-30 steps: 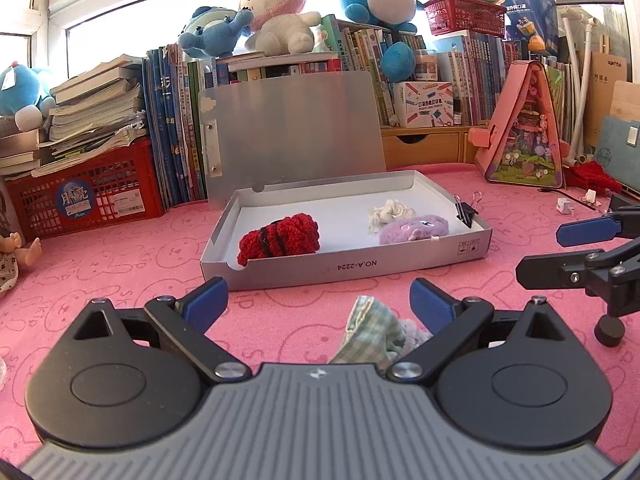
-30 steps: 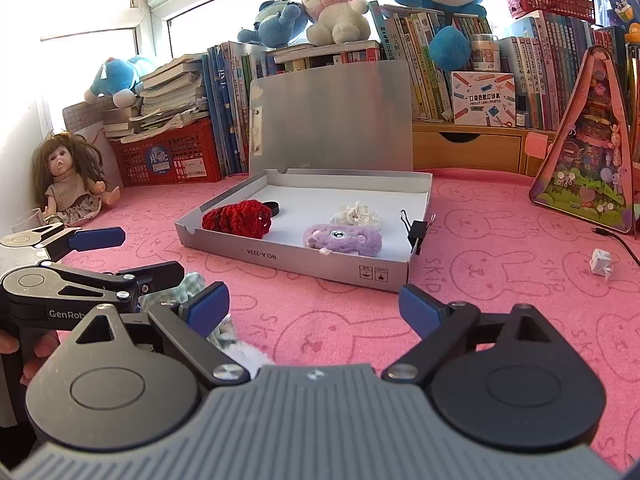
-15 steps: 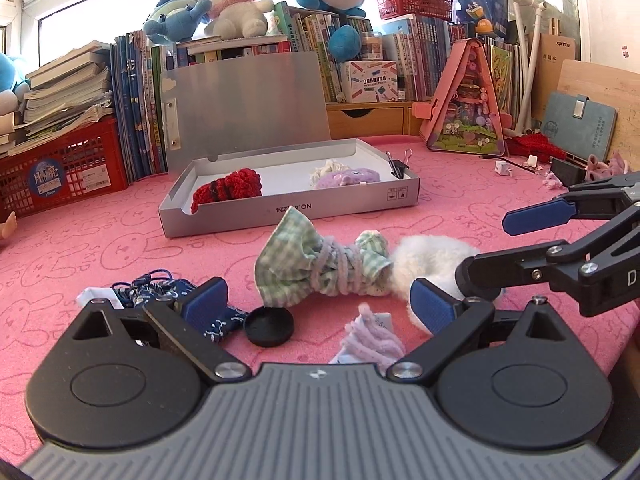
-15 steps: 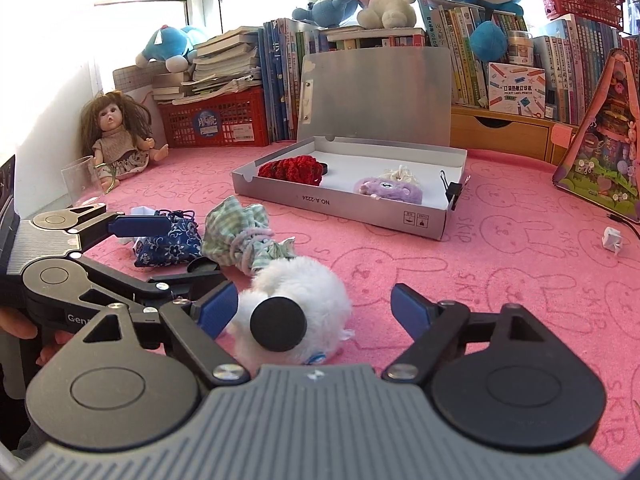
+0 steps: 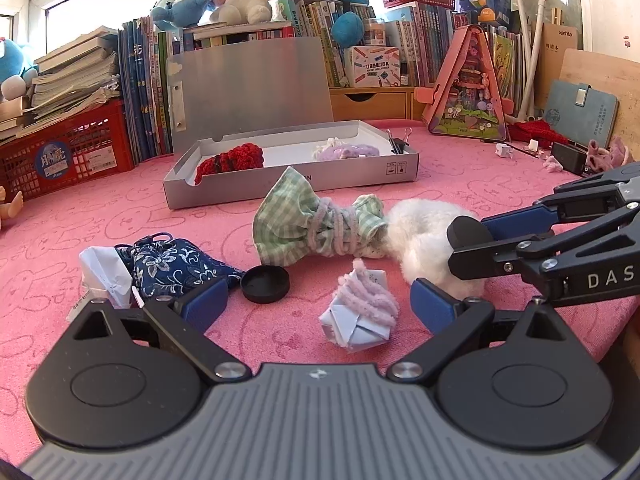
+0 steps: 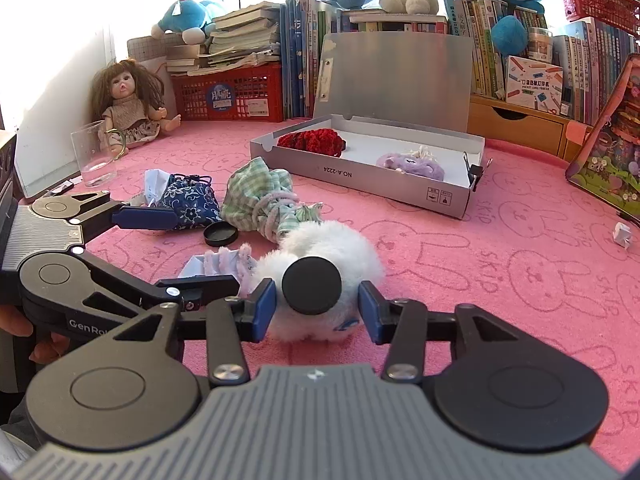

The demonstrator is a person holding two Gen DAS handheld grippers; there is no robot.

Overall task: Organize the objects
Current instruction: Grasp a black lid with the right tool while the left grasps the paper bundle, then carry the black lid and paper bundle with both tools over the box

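Observation:
A white fluffy ball [image 6: 340, 248] with a black disc [image 6: 312, 286] on it lies on the pink mat between my right gripper's [image 6: 316, 312] pads, which stand close on both sides; the jaws look partly closed around it. It also shows in the left wrist view [image 5: 424, 224]. My left gripper [image 5: 316, 304] is open, above a folded paper with purple yarn [image 5: 360, 312]. A green checked cloth bundle [image 5: 316, 216], a blue floral pouch [image 5: 176, 264] and a black lid [image 5: 266, 284] lie nearby. The open grey box [image 5: 288, 184] holds a red knit item [image 5: 232, 160] and a purple plush [image 5: 352, 151].
Books, a red crate [image 5: 68, 152] and plush toys line the back. A doll [image 6: 128, 108] and a clear glass [image 6: 94, 156] stand at the left in the right wrist view. A pink triangular toy house [image 5: 466, 88] stands at the right. The mat's front edge is close.
Both grippers pulled back from the box toward the near items. My right gripper's jaws narrowed around the white fluffy ball. My left gripper dropped lower over the yarn-wrapped paper.

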